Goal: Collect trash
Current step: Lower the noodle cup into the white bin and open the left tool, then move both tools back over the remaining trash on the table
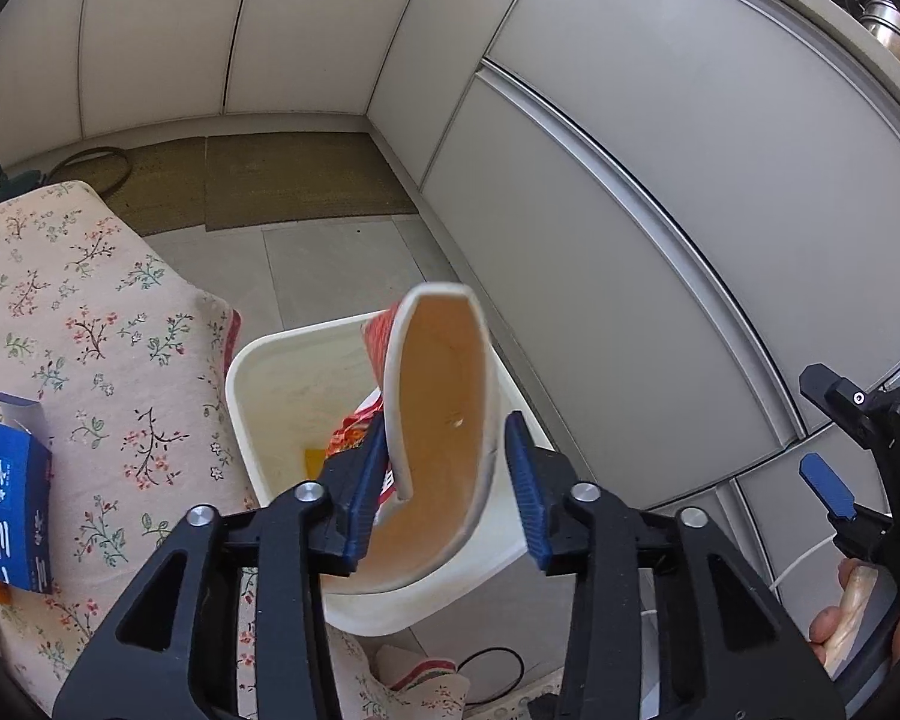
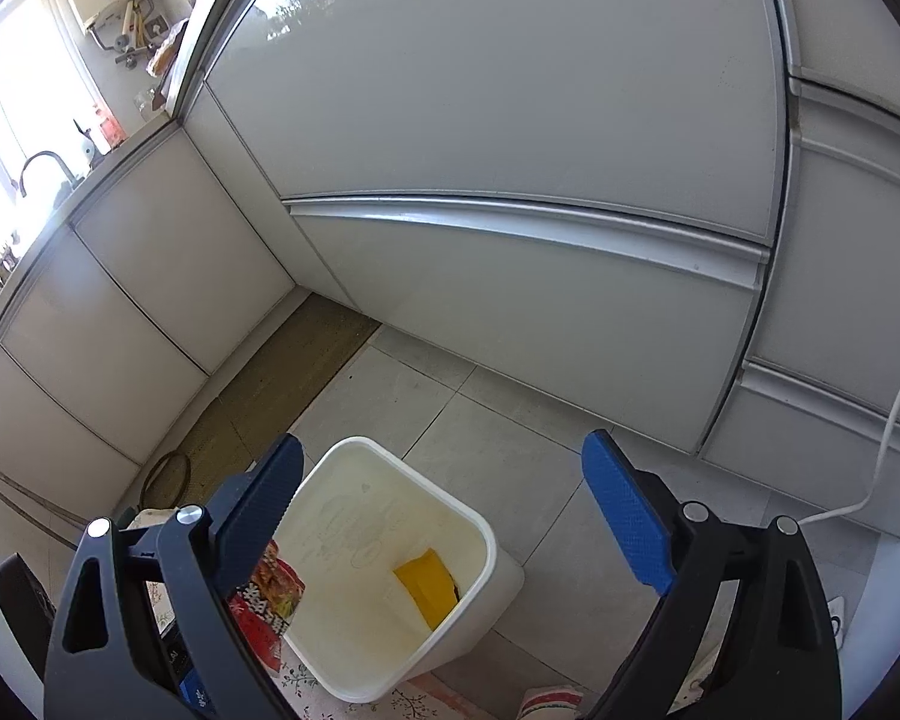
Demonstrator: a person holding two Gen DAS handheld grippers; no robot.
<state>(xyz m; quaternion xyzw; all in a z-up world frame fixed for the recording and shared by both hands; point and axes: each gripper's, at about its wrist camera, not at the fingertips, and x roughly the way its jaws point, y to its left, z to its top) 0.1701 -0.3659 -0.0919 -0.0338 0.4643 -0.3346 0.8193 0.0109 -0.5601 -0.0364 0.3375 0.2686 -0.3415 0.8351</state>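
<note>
- Trash is going into the white bin, which is standing on the tiled floor just beside the flowered table and near the grey cabinets.
- I am holding my left gripper over the bin's mouth, and a crushed paper cup, white outside and tan inside, is sitting between its blue pads.
- My left jaws are standing partly apart: the left pad is lying against the cup's wall, the right one is at its other edge, and I am judging the grip as loose at best, so the cup looks close to dropping.
- My right gripper is hovering above the same bin with its jaws spread wide and nothing between them.
- Inside the bin, a yellow piece is already lying at the bottom, and a red printed wrapper is showing at the rim.
- The step in hand, as I am reading it, is the release of the cup.
- Next, I am expecting to widen the left jaws fully while staying over the opening, so the cup falls inside and not on the floor.
- A blue carton is lying on the table and looks like the next pickup.
</note>
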